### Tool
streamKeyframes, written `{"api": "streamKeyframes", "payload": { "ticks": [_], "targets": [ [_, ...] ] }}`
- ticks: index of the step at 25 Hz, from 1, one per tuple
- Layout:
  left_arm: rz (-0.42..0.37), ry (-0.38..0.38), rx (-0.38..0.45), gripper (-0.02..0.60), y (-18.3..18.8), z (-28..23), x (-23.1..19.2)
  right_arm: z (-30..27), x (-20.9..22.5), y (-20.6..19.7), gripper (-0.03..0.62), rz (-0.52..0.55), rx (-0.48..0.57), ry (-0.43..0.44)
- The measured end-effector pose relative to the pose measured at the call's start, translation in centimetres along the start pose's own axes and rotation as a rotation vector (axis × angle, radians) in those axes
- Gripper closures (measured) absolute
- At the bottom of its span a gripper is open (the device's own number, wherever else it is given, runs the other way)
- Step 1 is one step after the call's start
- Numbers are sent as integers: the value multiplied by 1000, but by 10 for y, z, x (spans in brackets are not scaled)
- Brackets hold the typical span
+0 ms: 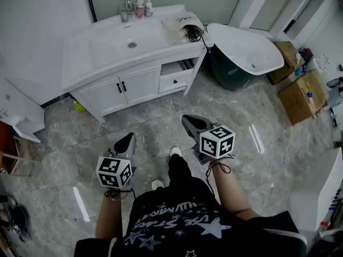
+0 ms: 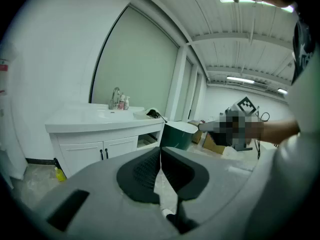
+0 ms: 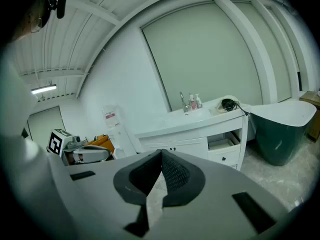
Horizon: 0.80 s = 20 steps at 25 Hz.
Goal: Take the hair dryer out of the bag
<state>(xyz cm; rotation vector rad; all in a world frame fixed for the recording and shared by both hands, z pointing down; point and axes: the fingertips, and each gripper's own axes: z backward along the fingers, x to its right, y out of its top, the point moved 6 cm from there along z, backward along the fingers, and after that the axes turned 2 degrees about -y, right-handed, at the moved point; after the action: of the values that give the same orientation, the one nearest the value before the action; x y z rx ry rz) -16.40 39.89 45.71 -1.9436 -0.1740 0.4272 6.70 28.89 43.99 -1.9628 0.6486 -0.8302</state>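
Head view: left tool [image 1: 128, 138] and right tool [image 1: 187, 121] have jaws together, nothing between them, over the floor [image 1: 150, 121]. Bag [image 1: 182, 24], black cord [image 1: 193, 35] at its mouth, lies far off on the worktop's [image 1: 91, 58] right end.

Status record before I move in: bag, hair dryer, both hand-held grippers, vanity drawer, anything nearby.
bag: white, on the right end of the vanity top, beside the sink
hair dryer: dark cord coiled at the bag's mouth; body not made out
left hand-held gripper: shut, empty, over the floor, short of the vanity
right hand-held gripper: shut, empty, over the floor
drawer: pulled open, below the bag
bathtub: right of the vanity, near the bag
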Motion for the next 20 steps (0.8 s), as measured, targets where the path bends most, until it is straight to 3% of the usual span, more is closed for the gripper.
{"api": "streamKeyframes", "payload": {
  "ticks": [6, 12, 20],
  "targets": [
    [-23, 71, -26, 558, -1, 18, 0, 8, -14, -9, 592, 3, -11, 5],
    [-7, 90, -35, 558, -4, 16, 3, 9, -12, -8, 592, 24, -7, 4],
    [21, 93, -41, 558, -2, -20, 6, -2, 27, -8, 591, 95, -43, -48]
  ]
}}
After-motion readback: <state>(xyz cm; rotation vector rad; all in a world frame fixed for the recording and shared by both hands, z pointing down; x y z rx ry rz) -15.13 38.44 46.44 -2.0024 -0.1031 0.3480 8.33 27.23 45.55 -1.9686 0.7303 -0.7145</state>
